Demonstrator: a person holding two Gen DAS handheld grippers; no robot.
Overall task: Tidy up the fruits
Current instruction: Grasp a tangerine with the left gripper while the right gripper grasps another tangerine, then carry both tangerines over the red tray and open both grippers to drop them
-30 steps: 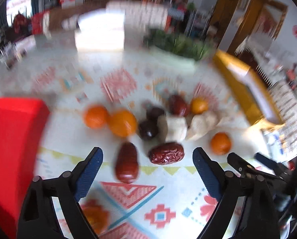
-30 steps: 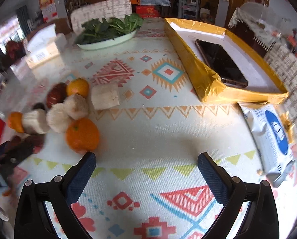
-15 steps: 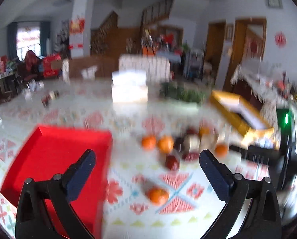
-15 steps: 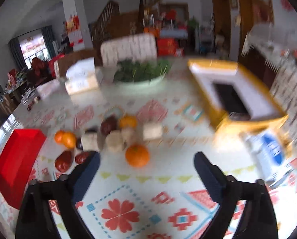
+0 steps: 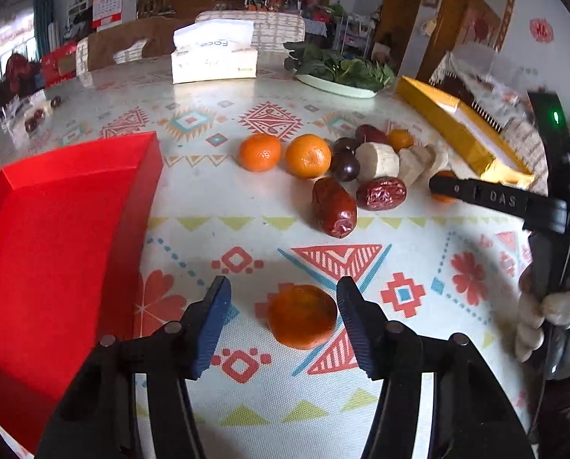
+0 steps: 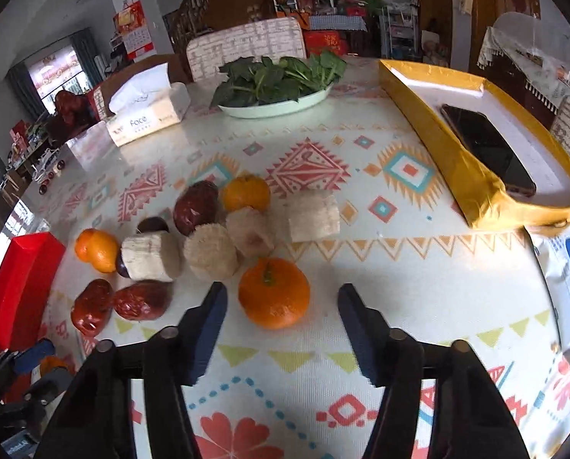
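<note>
A mandarin [image 5: 302, 321] lies on the patterned cloth between the blue pads of my left gripper [image 5: 283, 294]. Its jaws are closing: the right pad is near the peel, the left pad stands apart. My right gripper [image 6: 281, 290] straddles another mandarin [image 6: 273, 292], jaws closing, a gap on each side. Behind it lie more fruits: two red dates [image 6: 116, 302], pale cut pieces [image 6: 208, 252], a dark plum [image 6: 152, 225] and further mandarins [image 5: 260, 152]. A red tray [image 5: 55, 210] stands at the left. The right gripper's finger [image 5: 476, 195] also shows in the left wrist view.
A yellow tray [image 6: 457, 160] holding a phone [image 6: 487, 149] stands at the right, a white packet [image 6: 568, 267] in front of it. A plate of greens [image 6: 277, 107] and a tissue box [image 6: 147, 114] stand at the back. A gloved hand [image 5: 545, 317] holds the right tool.
Both grippers have come down from a higher, blurred view to the cloth. Each now has a mandarin between its jaws, and both pairs of jaws stand narrower.
</note>
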